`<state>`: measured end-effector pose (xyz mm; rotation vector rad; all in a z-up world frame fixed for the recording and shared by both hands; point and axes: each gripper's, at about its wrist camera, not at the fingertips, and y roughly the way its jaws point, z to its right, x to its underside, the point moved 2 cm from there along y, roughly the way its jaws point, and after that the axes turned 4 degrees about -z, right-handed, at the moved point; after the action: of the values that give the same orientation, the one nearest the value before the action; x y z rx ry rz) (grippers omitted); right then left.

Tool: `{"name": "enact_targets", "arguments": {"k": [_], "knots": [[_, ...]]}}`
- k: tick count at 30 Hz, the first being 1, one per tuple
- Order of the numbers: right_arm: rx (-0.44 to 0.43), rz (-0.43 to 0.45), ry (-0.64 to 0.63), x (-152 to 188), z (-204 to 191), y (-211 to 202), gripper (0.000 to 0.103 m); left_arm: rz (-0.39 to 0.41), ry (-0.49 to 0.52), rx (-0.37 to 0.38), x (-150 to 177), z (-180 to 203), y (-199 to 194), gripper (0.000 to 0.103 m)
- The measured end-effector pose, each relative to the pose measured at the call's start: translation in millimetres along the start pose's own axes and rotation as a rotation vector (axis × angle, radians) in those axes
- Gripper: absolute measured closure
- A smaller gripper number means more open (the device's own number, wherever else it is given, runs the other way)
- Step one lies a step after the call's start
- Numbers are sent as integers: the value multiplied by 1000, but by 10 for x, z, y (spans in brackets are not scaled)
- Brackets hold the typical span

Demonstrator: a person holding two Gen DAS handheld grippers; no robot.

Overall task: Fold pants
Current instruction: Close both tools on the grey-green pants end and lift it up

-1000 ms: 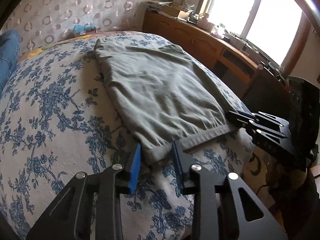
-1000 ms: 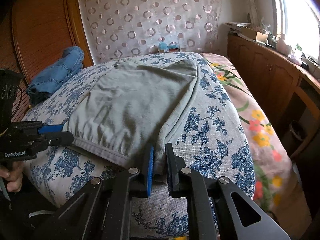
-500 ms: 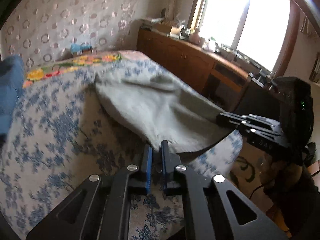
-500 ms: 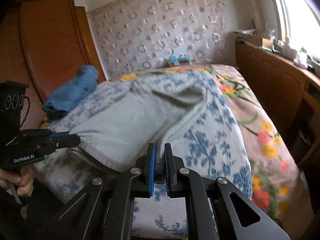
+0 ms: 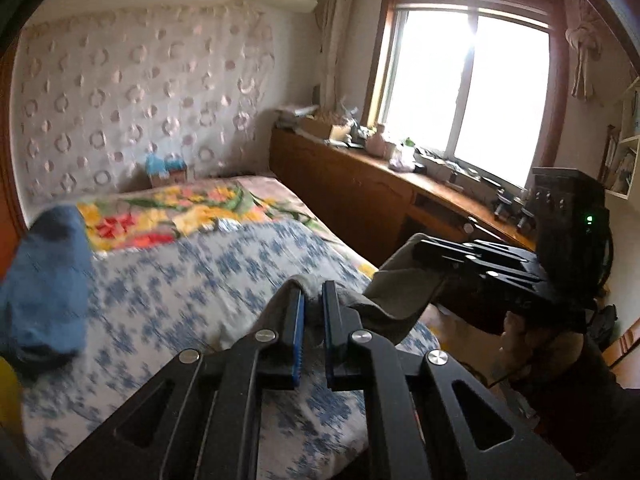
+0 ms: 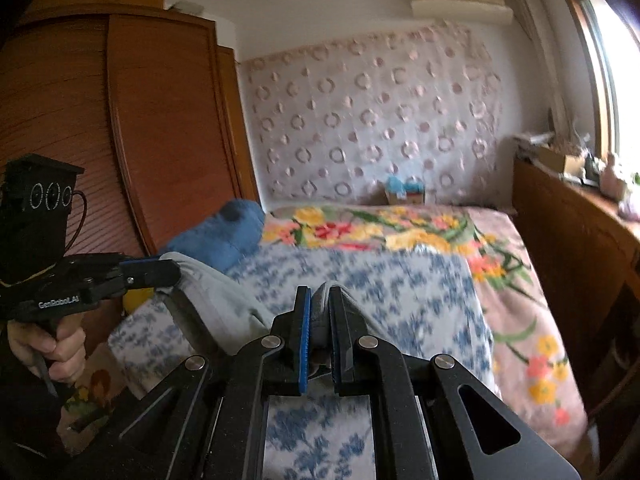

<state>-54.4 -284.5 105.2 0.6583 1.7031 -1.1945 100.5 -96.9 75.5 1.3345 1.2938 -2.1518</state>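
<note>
The grey-green pants [image 5: 396, 300] hang lifted between both grippers above the near end of the bed. My left gripper [image 5: 313, 300] is shut on one corner of the waistband. My right gripper [image 6: 320, 304] is shut on the other corner; it also shows in the left wrist view [image 5: 424, 252] with cloth draped from it. In the right wrist view the pants [image 6: 216, 300] sag between my left gripper [image 6: 168, 270] and the right one. Most of the pants are hidden below the grippers.
The bed has a blue-flowered sheet [image 5: 192, 280] and a bright floral blanket [image 6: 400, 236] at the far end. Folded blue jeans [image 5: 44, 280] lie at the left side. A wooden cabinet [image 5: 360, 196] runs under the window on the right, a wardrobe [image 6: 140, 120] on the left.
My left gripper closed on the waistband corner. Both grippers then lifted the pants off the bed, and the views tilted up toward the headboard wall.
</note>
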Motion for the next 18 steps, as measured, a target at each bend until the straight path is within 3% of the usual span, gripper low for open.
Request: {"name": "enact_targets", "arguments": {"k": [5, 18], "knots": [[-6, 18, -51, -356, -73, 184, 95, 19, -13, -40, -257, -292, 35, 94], [9, 31, -73, -910, 96, 1353, 95, 74, -52, -157, -932, -981, 335, 94]]}}
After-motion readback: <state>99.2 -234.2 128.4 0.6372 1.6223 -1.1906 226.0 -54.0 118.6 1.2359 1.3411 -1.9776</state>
